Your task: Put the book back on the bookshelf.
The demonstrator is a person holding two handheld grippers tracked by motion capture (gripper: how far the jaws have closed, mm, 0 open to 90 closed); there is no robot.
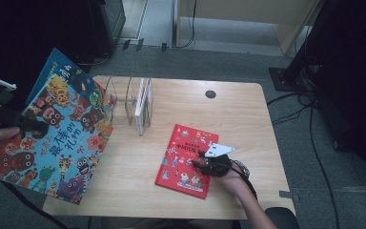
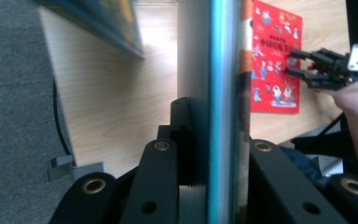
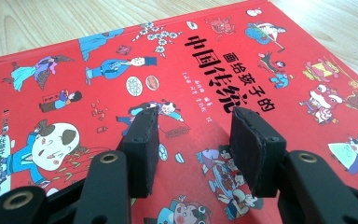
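At the near right of the wooden table (image 1: 138, 176), the right gripper (image 1: 204, 161) rests over a red picture book (image 1: 183, 164) lying flat, its jaws parted and gripping nothing. At the left, off the table edge, the left gripper (image 1: 28, 126) is clamped on a large blue picture book (image 1: 57, 138), held lifted and tilted. Farther back stands a clear book rack (image 1: 131, 102) with 1 thin book (image 1: 144, 106) inside. Judging by this, both picture books remain to be filed.
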